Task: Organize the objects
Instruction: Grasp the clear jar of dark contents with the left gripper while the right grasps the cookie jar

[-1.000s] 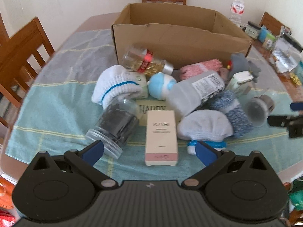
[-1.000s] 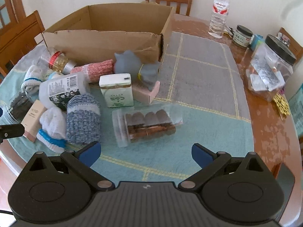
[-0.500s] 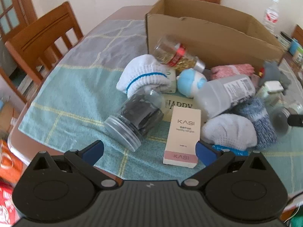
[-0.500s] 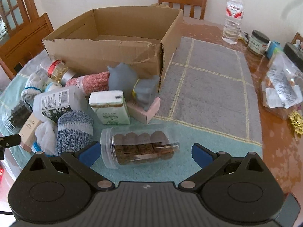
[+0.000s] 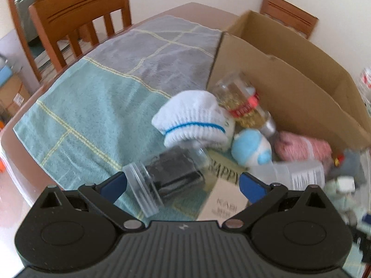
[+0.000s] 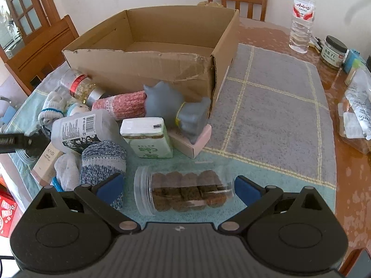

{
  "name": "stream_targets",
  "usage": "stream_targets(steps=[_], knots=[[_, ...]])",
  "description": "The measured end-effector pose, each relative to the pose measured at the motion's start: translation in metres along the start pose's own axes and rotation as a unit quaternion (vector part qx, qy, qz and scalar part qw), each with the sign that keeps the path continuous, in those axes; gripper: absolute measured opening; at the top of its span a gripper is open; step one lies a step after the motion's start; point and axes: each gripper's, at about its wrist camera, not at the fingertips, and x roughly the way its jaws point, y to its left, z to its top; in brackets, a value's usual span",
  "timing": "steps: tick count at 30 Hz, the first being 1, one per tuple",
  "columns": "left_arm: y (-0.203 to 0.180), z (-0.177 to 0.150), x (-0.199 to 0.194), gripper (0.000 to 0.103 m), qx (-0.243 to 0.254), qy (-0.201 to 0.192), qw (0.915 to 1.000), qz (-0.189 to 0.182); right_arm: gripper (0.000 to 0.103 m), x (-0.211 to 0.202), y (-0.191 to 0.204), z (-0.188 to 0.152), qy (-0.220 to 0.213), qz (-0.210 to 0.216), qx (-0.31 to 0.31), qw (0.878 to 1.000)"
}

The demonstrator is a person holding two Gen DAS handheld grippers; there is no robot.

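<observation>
A pile of objects lies on the cloth in front of an open, empty cardboard box [image 6: 167, 53]. My left gripper [image 5: 183, 186] is open, its blue pads on either side of a clear jar with dark contents [image 5: 167, 176] lying on its side; they do not appear to touch it. My right gripper [image 6: 179, 188] is open around a clear jar of brown biscuits [image 6: 185, 192], also on its side, with gaps at both pads. Nearby lie a white sock [image 5: 192, 120], a KASI carton [image 5: 222, 203], a grey bottle [image 6: 81, 129], a blue knit sock [image 6: 102, 164] and a green-white pack [image 6: 148, 139].
A grey rubber toy [image 6: 171, 104] and a pink box [image 6: 192, 141] rest against the cardboard box corner. A water bottle [image 6: 301, 16] and small jars [image 6: 332, 52] stand at the table's right. Wooden chairs [image 5: 78, 20] surround the table. Grey cloth [image 6: 273, 106] lies right of the box.
Both grippers have moved forward and down. The left one swung leftward and now straddles the dark-filled jar. The biscuit jar now sits between the right gripper's pads.
</observation>
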Motion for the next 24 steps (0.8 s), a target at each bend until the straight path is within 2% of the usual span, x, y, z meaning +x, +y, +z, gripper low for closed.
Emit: stream_targets(steps=[6, 15, 24], knots=[[0.004, 0.01, 0.016, 0.102, -0.014, 0.002, 0.9998, 0.014, 0.103, 0.004, -0.001, 0.001, 0.009, 0.004, 0.001, 1.0], [0.01, 0.007, 0.019, 0.102, 0.02, -0.002, 0.9986, 0.05, 0.103, 0.011, 0.0, 0.003, 0.019, -0.002, -0.004, 1.0], [0.011, 0.009, 0.019, 0.097, 0.032, -0.002, 0.9988, 0.036, 0.103, 0.022, 0.006, 0.004, 0.035, -0.038, -0.008, 0.999]])
